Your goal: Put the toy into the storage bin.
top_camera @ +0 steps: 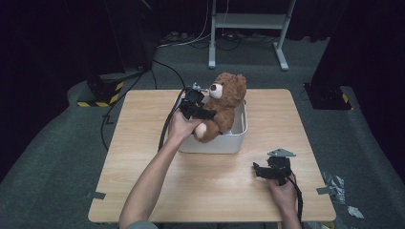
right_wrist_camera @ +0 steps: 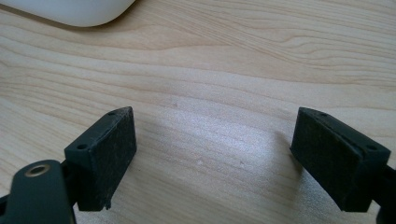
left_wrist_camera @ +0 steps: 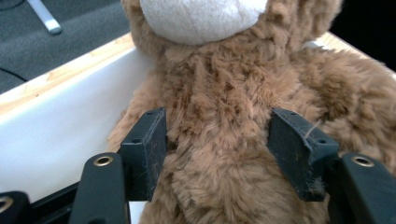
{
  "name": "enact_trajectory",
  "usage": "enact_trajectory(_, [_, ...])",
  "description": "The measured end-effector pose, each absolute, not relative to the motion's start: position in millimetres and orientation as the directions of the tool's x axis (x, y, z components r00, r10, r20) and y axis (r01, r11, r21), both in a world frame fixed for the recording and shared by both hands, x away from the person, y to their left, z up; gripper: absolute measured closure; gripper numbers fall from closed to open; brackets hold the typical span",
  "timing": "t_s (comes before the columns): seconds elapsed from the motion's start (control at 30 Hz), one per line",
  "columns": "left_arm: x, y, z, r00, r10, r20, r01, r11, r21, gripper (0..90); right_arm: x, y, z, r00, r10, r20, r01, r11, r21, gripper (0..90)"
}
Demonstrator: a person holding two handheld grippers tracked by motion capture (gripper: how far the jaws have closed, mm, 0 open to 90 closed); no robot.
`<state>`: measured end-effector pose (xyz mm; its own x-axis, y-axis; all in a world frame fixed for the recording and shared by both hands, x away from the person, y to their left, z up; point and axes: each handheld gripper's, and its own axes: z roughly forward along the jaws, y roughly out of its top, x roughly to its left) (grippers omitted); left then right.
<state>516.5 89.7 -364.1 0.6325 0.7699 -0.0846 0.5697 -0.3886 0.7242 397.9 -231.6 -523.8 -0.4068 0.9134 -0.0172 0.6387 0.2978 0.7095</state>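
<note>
A brown teddy bear (top_camera: 224, 102) sits upright in a white bin (top_camera: 236, 140) at the middle of the wooden table (top_camera: 143, 171). My left gripper (top_camera: 206, 112) reaches in from the left at the bear's belly. In the left gripper view its two pads flank the furry torso (left_wrist_camera: 219, 186) with the fur just brushing them and no squeeze showing; the left gripper (left_wrist_camera: 217, 135) is open. The bin's white wall (left_wrist_camera: 56, 140) lies to the left. My right gripper (top_camera: 260, 171) rests low near the table's front right, and in its own view it (right_wrist_camera: 215, 144) is wide open over bare wood.
A corner of the white bin (right_wrist_camera: 70, 11) shows at the top left of the right gripper view. Beyond the table stand a metal stand (top_camera: 248, 21) and cables on the grey floor. Scraps of tape (top_camera: 334, 183) lie on the floor at the right.
</note>
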Motion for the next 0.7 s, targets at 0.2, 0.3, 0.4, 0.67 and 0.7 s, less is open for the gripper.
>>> enact_trajectory(0.2, [520, 95, -368, 0.617, 0.779, -0.114, 0.591, -0.363, 0.720, 36.8, 398, -232, -524, -0.407, 0.913, -0.017, 0.639, 0.298, 0.710, 13.7])
enact_trajectory(0.3, [519, 97, -370, 0.601, 0.791, -0.118, 0.600, -0.348, 0.721, 36.7, 398, -232, -524, -0.407, 0.913, -0.017, 0.639, 0.298, 0.710, 13.7])
enact_trajectory(0.4, [517, 101, -372, 0.589, 0.799, -0.118, 0.600, -0.334, 0.727, 36.8, 398, -232, -524, -0.408, 0.913, -0.018, 0.638, 0.299, 0.710, 13.7])
enact_trajectory(0.67, [512, 111, -378, 0.567, 0.816, -0.114, 0.601, -0.315, 0.735, 37.4, 398, -232, -524, -0.409, 0.912, -0.017, 0.638, 0.300, 0.709, 13.7])
enact_trajectory(0.7, [511, 113, -378, 0.562, 0.819, -0.116, 0.600, -0.307, 0.739, 37.4, 398, -232, -524, -0.409, 0.912, -0.018, 0.638, 0.300, 0.710, 13.6])
